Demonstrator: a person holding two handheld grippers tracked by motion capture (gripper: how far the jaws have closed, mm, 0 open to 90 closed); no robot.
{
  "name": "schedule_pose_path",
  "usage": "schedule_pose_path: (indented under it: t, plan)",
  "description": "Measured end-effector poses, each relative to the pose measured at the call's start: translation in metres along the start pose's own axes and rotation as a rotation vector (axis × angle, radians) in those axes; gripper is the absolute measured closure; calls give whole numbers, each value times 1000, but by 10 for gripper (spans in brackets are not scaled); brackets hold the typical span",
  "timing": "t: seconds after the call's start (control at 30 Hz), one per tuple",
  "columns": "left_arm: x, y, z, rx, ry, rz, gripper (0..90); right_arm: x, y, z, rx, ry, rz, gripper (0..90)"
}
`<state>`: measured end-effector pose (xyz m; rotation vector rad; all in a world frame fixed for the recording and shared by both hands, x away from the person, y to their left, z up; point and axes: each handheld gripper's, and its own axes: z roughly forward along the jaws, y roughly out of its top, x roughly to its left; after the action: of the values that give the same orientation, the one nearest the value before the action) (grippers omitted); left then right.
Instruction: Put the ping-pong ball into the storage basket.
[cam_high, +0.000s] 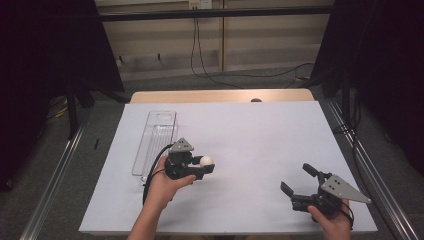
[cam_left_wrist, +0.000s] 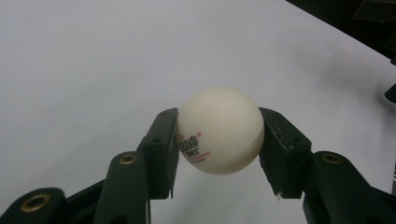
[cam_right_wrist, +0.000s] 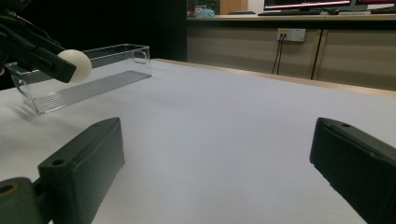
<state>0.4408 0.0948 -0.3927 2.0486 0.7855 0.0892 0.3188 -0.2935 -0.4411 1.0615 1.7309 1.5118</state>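
The white table-tennis ball (cam_left_wrist: 219, 130) sits pinched between the jaws of your left gripper (cam_high: 205, 165), one pad pressing on each side near its widest part, red print facing the camera that rides on that gripper. You hold it lifted off the table, just to the right of the clear plastic tray (cam_high: 156, 131), a long narrow bin that lies lengthwise on the left half of the surface. Seen along the right gripper's jaws, the ball (cam_right_wrist: 75, 66) hangs in front of the tray's (cam_right_wrist: 93, 84) near end, so the grip looks set for carrying it over the rim and dropping it inside; that is my reading, not something done yet.

Your right gripper (cam_high: 298, 181) rests low near the front right of the table with its jaws spread wide and nothing between them, well apart from the ball, probably parked to stay out of the way.

A pale sheet (cam_high: 260, 145) covers the tabletop, leaving a wooden edge (cam_high: 220, 95) bare at the far side. Beyond it, cables (cam_high: 200, 55) hang down a light panelled wall, and dark curtains (cam_high: 45, 60) close both sides.
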Motion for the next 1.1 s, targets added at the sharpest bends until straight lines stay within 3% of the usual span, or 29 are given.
schedule_pose_path:
  t: [1.1]
  plan:
    - [8, 0, -8, -10, 15, -14, 510, 0, 0, 0, -8, 2, -1, 26]
